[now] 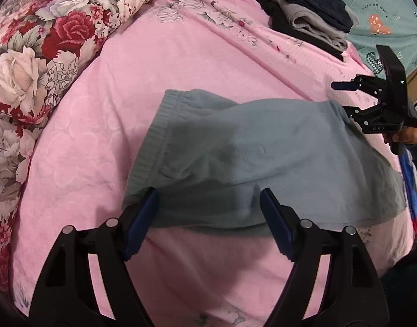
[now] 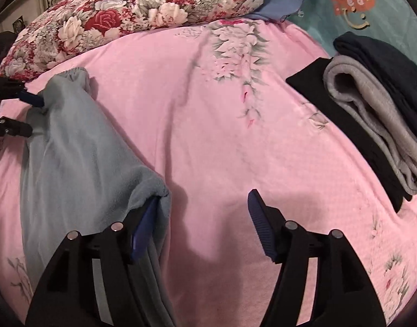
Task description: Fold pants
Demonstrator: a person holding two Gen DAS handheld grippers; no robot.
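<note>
You are working on a pair of grey-blue pants [image 1: 263, 158] lying on the pink blanket [image 1: 181, 62], already doubled into a short, thick bundle with the ribbed waistband [image 1: 151, 141] showing at one end. Your left gripper [image 1: 208, 218] is hovering at the near edge of that bundle with its jaws standing wide apart; the cloth is lying between and under the blue pads [image 1: 143, 223], but they are not pinching it. Your right gripper [image 2: 203, 223] is sitting at the other end of the pants, and its jaws are apart too: one pad [image 2: 144, 229] is touching the edge of the fabric, the other is standing clear over bare blanket, so nothing is being gripped there either. From the left wrist view you are seeing the right gripper just beside the far end of the bundle, spread open.

Judging by how things lie, the main folds are looking done and both tongs are letting the pants rest. What seems left is small: perhaps tidying the loose edge by the right pad, and then moving the bundle to the stack of folded clothes [image 2: 372, 109] waiting well apart at the blanket's far corner, near the teal cover [image 2: 344, 13]. The floral quilt [image 1: 44, 41] is bunched along the other side, clear of your work
</note>
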